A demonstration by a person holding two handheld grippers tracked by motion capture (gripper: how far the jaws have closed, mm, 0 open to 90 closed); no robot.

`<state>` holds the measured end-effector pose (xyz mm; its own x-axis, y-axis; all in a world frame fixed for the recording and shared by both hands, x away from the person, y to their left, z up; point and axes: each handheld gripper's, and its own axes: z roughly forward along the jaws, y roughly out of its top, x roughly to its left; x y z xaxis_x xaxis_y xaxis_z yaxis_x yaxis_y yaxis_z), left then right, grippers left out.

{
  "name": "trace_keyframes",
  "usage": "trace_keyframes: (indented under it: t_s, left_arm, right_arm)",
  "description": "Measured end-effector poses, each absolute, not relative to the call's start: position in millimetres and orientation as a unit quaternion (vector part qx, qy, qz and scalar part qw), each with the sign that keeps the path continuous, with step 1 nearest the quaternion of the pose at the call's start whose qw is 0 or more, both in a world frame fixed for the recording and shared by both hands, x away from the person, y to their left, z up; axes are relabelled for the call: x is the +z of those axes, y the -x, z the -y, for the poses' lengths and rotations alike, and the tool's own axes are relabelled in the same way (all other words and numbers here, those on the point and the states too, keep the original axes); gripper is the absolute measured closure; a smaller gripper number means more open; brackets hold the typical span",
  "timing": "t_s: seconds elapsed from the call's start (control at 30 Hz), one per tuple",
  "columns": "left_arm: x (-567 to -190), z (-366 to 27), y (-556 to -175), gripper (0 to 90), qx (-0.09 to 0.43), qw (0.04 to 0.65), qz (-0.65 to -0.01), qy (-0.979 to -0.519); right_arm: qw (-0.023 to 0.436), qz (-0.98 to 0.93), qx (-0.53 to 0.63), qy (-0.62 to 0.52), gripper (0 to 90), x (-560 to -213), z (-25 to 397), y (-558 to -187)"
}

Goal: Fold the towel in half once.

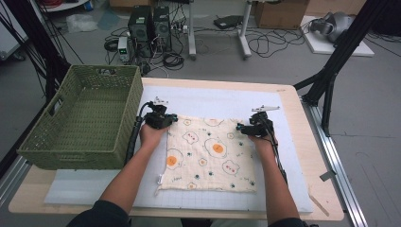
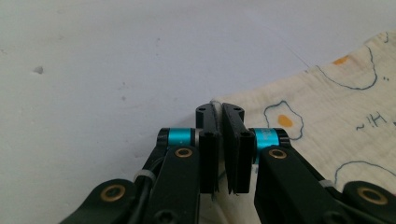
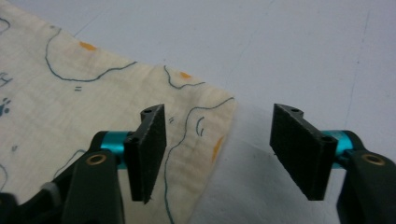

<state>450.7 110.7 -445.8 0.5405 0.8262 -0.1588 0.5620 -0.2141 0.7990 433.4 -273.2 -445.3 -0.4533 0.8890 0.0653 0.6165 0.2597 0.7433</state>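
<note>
Left fingers (image 2: 219, 140) pinch the cream egg-print muslin cloth's (image 1: 208, 153) far-left corner; right fingers (image 3: 229, 154) gape wide, far-right corner lying between them, so I judge closing comes next.

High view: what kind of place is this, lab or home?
Most likely a lab or data-collection workspace: computer towers and loose cables lie on the floor behind the table, and black rig legs stand beside it.
</note>
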Motion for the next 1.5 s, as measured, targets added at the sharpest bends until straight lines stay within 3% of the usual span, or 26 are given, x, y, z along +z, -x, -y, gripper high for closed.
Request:
trace_keyframes:
  t_s: [0.17,0.37,0.43,0.7,0.9,1.27,1.5]
  left_arm:
    - [-447,-110,-451,84.6,0.152,0.433,-0.455,-0.764]
    - [-446,-111,-450,84.9,0.156,0.43,-0.452,-0.766]
    - [-445,-111,-450,85.1,0.159,0.429,-0.451,-0.766]
    - [-423,-115,-448,85.7,0.207,0.473,-0.443,-0.733]
    - [-416,-122,-443,85.6,0.19,0.49,-0.452,-0.721]
    - [-392,-113,-417,85.6,0.193,0.496,-0.414,-0.739]
    - [-396,-121,-400,85.5,0.18,0.512,-0.408,-0.734]
  right_arm:
    - [0.194,-0.784,0.349,-0.475,50.5,-447,266,-435]
    - [0.167,-0.795,0.358,-0.46,82.7,-445,264,-433]
    - [0.168,-0.797,0.359,-0.456,84.9,-445,263,-433]
    - [0.219,-0.777,0.37,-0.46,86.0,-436,266,-434]
    - [0.239,-0.768,0.39,-0.448,86.0,-424,263,-431]
    - [0.242,-0.774,0.411,-0.415,85.9,-408,268,-406]
    - [0.24,-0.776,0.422,-0.404,85.8,-400,267,-388]
